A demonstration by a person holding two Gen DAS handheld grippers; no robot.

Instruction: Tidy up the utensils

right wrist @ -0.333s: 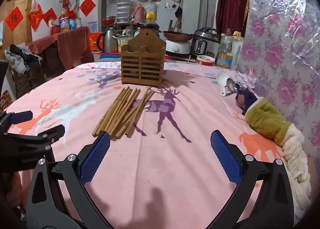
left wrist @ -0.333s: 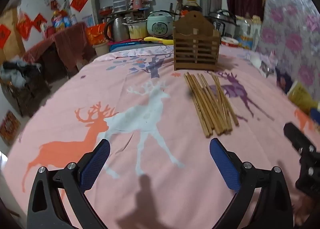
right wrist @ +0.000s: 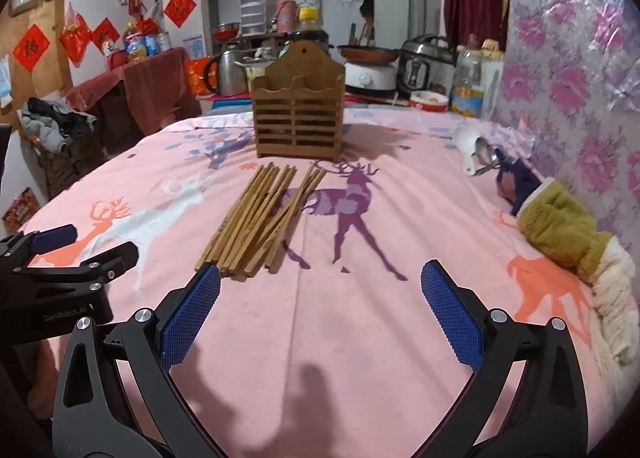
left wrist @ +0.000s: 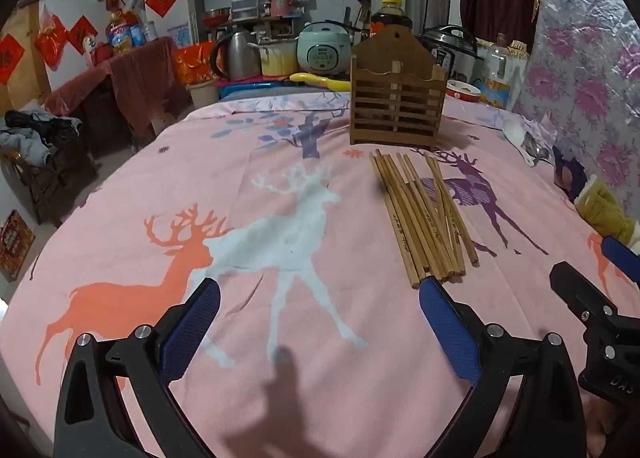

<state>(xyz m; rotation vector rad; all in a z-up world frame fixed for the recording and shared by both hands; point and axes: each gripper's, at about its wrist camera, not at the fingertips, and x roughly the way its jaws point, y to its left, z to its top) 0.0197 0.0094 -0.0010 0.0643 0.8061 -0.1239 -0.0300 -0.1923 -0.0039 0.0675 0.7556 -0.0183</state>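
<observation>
1 wooden holder [right wrist: 299, 114], roughly 10 chopsticks [right wrist: 260, 218], 2 spoons [right wrist: 476, 152].

Chopsticks [right wrist: 262, 218] before wooden holder [right wrist: 299, 124], jaws wide apart.

Pink deer-print tablecloth [right wrist: 360, 338] across the whole table. At its far edge: steel kettle [right wrist: 230, 72], dark-capped pressure cooker [right wrist: 426, 62], red-rimmed bowl [right wrist: 428, 100], green rice cooker [left wrist: 322, 52]. Along the cloth's right side, by the floral wall covering [right wrist: 580, 78]: white spoon [right wrist: 466, 142], olive fleece bundle [right wrist: 560, 226].
</observation>
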